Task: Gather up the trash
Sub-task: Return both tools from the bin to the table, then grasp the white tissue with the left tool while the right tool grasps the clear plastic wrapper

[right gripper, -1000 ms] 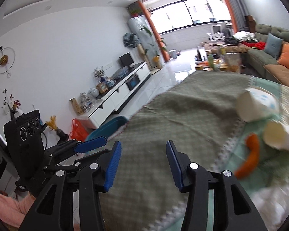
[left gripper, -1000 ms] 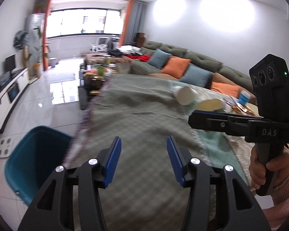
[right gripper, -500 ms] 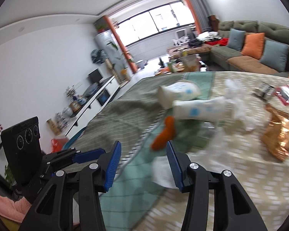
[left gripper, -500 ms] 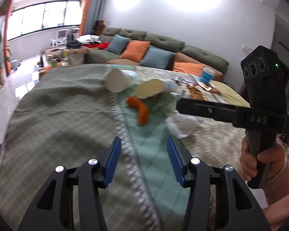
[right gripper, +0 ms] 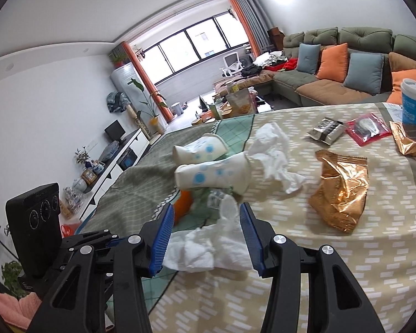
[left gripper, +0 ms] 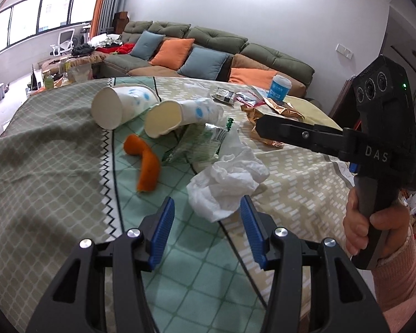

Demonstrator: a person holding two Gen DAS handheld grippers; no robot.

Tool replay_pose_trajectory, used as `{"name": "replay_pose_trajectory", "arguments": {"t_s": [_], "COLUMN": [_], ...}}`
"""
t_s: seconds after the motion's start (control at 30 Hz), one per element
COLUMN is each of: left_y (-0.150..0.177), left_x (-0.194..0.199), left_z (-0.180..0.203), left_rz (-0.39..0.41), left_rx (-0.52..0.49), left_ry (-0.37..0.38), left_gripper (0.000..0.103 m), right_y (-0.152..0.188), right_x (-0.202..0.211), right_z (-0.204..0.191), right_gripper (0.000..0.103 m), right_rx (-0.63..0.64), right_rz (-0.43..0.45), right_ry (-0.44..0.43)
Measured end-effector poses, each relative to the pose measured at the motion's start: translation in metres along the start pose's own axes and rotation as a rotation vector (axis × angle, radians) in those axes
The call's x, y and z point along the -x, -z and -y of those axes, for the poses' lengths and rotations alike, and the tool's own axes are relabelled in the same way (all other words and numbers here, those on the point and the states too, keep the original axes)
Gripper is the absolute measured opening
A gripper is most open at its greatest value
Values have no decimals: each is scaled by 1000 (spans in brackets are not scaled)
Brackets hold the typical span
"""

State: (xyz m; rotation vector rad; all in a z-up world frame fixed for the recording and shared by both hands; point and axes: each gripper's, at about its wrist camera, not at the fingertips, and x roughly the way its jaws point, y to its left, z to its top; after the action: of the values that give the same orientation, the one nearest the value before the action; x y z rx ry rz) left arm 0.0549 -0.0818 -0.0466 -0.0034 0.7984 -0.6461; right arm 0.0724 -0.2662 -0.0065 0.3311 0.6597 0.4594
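Both the left hand-held gripper [left gripper: 205, 216] and the right hand-held gripper [right gripper: 205, 229] are half open and hold nothing, pointing at the crumpled white tissue [left gripper: 226, 184] lying near them on the table [left gripper: 41, 166], ready to grab it.

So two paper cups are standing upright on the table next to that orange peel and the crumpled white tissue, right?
Not quite: the two paper cups lie tipped on their sides, mouths facing the camera, as the left wrist view shows. The rest holds: the orange peel and crumpled white tissue lie beside them on the table.
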Motion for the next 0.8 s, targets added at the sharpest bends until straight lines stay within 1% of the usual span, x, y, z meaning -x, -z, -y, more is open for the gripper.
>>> {"name": "replay_pose_trajectory", "arguments": {"t_s": [0.13, 0.2, 0.27, 0.3, 0.37, 0.4, 0.43, 0.47, 0.5, 0.53, 0.63, 0.8], "left_y": [-3, -3, -2, -1, -1, -2, -2, -2, -2, -1, 1, 7], "left_x": [-9, -13, -19, -19, -19, -18, -18, -18, -19, -19, -15, 4], "left_z": [-3, -6, -10, -12, -15, -16, -17, -17, -17, -18, -19, -23], "left_rz": [-32, -53, -78, -80, -76, -76, -75, -75, -77, -79, -63, -25], "left_rx": [26, 44, 64, 70, 79, 85, 87, 87, 88, 90, 94, 100], "left_ry": [10, 3, 3, 3, 11, 17, 17, 18, 20, 24, 29, 50], "left_gripper": [49, 48, 41, 39, 30, 29, 24, 15, 10, 8, 8, 8], "right_y": [-1, -1, -2, -2, -2, -2, -2, -1, -1, -1, -2, -4], "right_x": [-5, -8, -11, -11, -14, -15, -16, -16, -17, -17, -18, -21], "right_z": [9, 11, 14, 15, 18, 19, 20, 21, 21, 21, 21, 22], "right_gripper": [50, 50, 50, 50, 50, 50, 50, 50, 50, 50, 50, 50], "right_rx": [-10, -11, -15, -17, -24, -27, -29, -32, -32, -32, -27, -20], "right_rz": [-10, -15, -20, -21, -26, -29, -31, -33, -34, -35, -37, -41], "right_ry": [7, 8, 8, 8, 6, 6, 6, 6, 6, 6, 7, 12]}}
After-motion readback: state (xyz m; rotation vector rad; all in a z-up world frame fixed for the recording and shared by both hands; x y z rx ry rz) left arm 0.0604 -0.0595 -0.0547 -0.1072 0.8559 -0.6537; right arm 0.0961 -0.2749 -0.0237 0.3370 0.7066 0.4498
